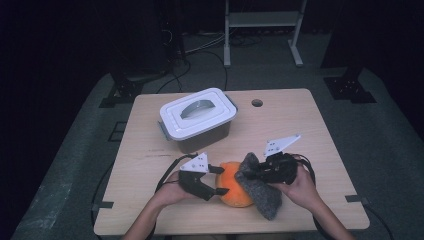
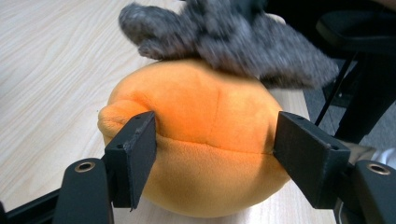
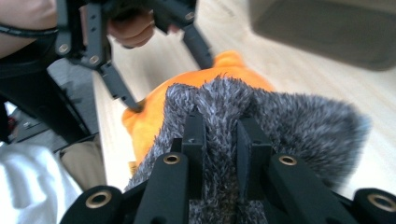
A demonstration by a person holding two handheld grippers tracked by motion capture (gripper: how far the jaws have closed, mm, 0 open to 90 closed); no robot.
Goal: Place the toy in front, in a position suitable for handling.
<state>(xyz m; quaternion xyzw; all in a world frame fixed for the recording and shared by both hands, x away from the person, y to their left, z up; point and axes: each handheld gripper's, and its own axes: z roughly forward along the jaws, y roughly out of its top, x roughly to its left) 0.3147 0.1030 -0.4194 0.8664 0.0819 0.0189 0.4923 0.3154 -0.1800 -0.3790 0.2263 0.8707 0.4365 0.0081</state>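
Your left gripper (image 1: 221, 180) clamps the orange plush (image 1: 235, 192), right gripper (image 1: 255, 172) pinches the grey cloth (image 1: 262, 192); pale wood bench (image 1: 300, 135), grey carpet (image 1: 395, 150), dark room.

left gripper (image 1: 218, 180): black, 2 jaws, grey 3-cornered plate, black cable | right gripper (image 1: 251, 172): same | forearms bare

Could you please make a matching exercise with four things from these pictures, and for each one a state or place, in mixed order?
Things:
1. orange plush toy
2. grey fuzzy cloth
3. storage box
4. right claw

States or places:
A. stands at the far side of the table, white lid on
B. shut, pinching a fold of fabric
C. held from both sides between the jaws of the left claw
D. draped over the top of the round toy

Right pairs: 1-C, 2-D, 3-A, 4-B
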